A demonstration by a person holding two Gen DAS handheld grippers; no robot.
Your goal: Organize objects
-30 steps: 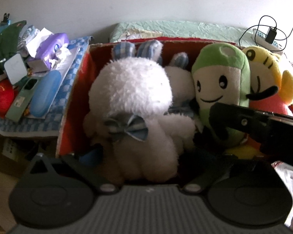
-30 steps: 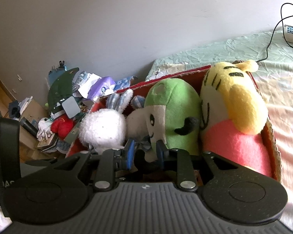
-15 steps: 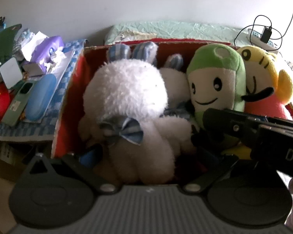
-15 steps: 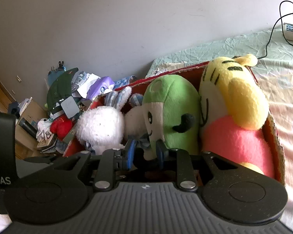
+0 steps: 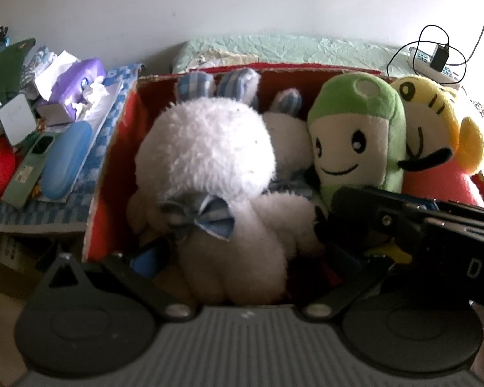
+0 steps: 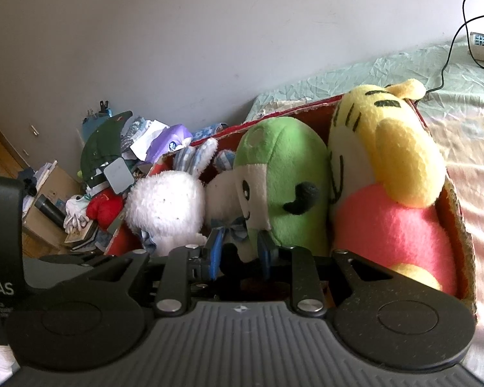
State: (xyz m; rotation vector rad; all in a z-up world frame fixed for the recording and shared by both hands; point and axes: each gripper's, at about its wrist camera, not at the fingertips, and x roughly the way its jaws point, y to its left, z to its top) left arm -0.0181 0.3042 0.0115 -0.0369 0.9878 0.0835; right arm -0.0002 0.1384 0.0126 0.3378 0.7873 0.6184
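A: What differs from one second back?

B: Your left gripper sits nearer the red cardboard box; the white rabbit plush fills more of its view. Your right gripper has also closed in on the green plush, and its black body now crosses the near right of the left view

A: State of the jaws?

B: Left: spread wide, straddling the rabbit's lower body, one blue pad showing at near left; contact cannot be confirmed. Right: the blue pads stand a narrow gap apart, with dark fabric at the green plush's base between them; a firm clamp cannot be confirmed

A: Where are the toys?

B: All in the box on the bed: rabbit at left, a second white plush behind it, green plush in the centre, yellow and pink plush pressed against its right side

A: Meaning for the task?

B: The packing looks nearly done. You appear to be seating the toys deeper; press gently, since the row is tight and the rabbit may spring back
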